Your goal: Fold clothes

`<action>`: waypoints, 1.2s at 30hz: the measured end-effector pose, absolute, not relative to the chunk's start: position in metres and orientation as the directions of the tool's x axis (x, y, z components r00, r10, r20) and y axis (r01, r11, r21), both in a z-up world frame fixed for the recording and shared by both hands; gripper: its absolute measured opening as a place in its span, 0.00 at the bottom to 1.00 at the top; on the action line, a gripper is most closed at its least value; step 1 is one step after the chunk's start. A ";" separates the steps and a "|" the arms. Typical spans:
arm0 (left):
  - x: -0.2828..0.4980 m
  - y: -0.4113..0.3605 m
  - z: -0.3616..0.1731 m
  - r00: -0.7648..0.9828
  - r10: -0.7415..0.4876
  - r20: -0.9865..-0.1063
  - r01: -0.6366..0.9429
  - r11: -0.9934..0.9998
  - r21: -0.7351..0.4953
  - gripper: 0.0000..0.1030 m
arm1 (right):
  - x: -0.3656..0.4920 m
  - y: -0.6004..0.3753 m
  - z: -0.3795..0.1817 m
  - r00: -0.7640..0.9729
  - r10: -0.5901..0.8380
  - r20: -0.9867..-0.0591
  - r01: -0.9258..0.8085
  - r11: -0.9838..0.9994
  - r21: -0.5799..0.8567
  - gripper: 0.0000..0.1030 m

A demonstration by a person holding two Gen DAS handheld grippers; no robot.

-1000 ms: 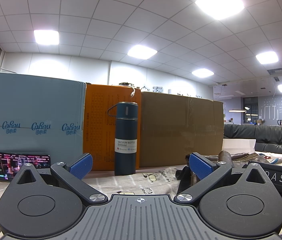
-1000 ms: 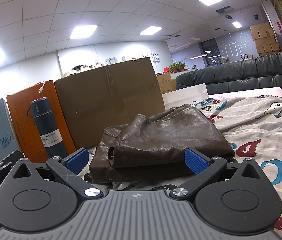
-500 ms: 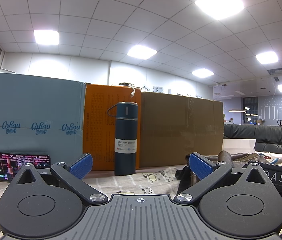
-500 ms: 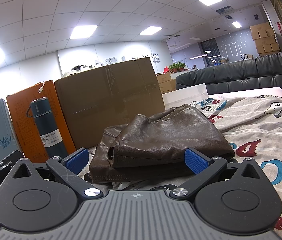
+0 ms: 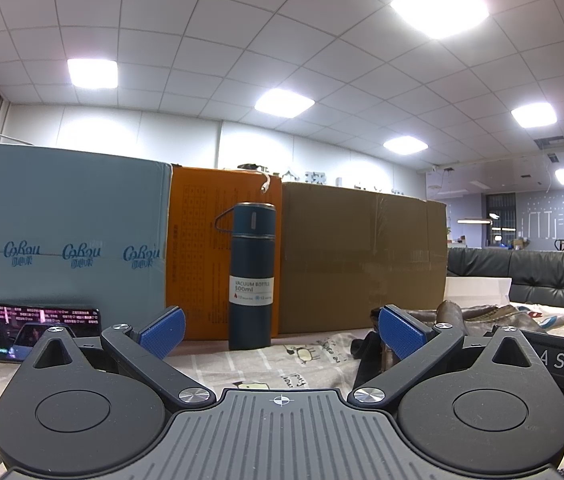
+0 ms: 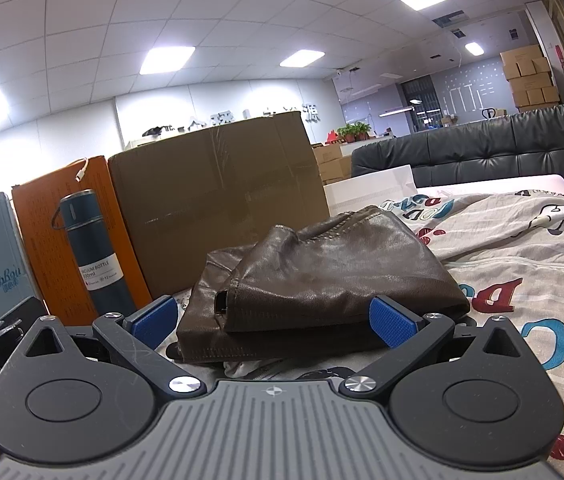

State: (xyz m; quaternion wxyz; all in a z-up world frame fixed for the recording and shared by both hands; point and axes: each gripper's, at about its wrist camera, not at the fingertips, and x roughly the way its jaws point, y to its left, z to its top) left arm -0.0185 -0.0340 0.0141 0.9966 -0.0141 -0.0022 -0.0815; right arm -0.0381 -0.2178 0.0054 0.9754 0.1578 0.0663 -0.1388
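Note:
A brown leather garment (image 6: 321, 276) lies folded in a thick stack on the cartoon-print sheet (image 6: 521, 248), just beyond my right gripper (image 6: 274, 320), which is open and holds nothing. In the left wrist view only an edge of the same garment (image 5: 465, 314) shows at the right, behind the right blue fingertip (image 5: 399, 330). My left gripper (image 5: 280, 330) rests low over the sheet (image 5: 309, 364), open and empty, pointing at the bottle.
A dark blue vacuum bottle (image 5: 252, 276) stands before an orange box (image 5: 198, 256), between a blue-grey carton (image 5: 62, 240) and a brown cardboard box (image 5: 361, 260). A lit phone (image 5: 42, 328) leans at the left. A black sofa (image 6: 481, 152) lies behind.

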 end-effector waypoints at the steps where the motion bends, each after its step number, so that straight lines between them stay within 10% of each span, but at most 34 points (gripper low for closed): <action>1: -0.019 -0.034 0.014 0.987 -0.163 0.007 0.163 0.986 -0.028 1.00 | -0.038 -0.217 0.005 0.952 -0.250 -0.175 0.292 0.912 0.287 1.00; 36: -0.020 -0.032 0.014 0.987 -0.158 0.007 0.158 0.987 -0.030 1.00 | -0.026 -0.213 0.004 0.936 -0.266 -0.230 0.319 0.919 0.233 1.00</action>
